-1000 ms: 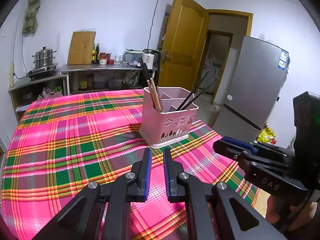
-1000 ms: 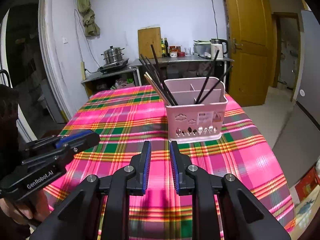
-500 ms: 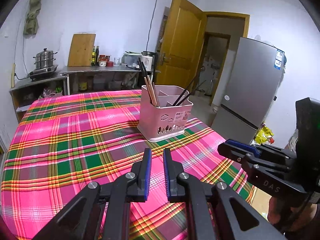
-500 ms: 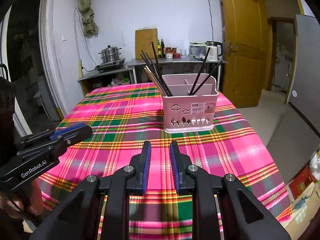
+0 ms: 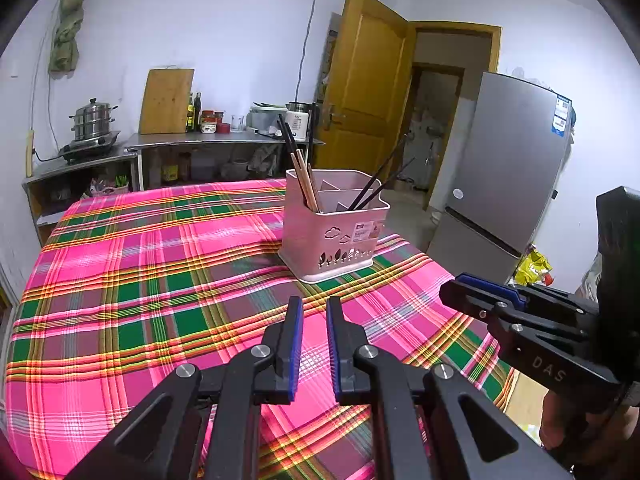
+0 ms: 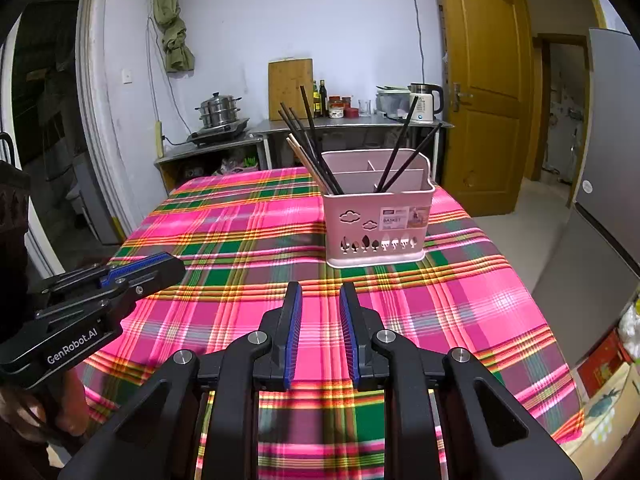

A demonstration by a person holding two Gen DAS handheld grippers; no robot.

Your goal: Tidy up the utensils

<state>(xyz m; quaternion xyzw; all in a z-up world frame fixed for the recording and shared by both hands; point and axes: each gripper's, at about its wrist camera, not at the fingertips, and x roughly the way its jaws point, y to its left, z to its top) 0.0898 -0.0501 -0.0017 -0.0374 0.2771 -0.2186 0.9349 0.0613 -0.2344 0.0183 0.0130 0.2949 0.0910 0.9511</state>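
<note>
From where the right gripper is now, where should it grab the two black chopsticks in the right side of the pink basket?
Judging by their pose, grip the two black chopsticks on the bare shafts above the pink basket rim, coming from above and the near side. They lean up and rightward and lie close together, so the right gripper, fingers slightly apart and empty, could probably close across both.

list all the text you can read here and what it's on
"GenRobot.AI": on the side of the left gripper, seen from the right wrist camera.
"DAS": on the side of the right gripper, seen from the left wrist camera.
"BASKET": on the sticker on the pink holder; its smaller print is too small to read.
Blue label on the fridge: too small to read.
Labels on the kettle and bottles: blurred.
</note>
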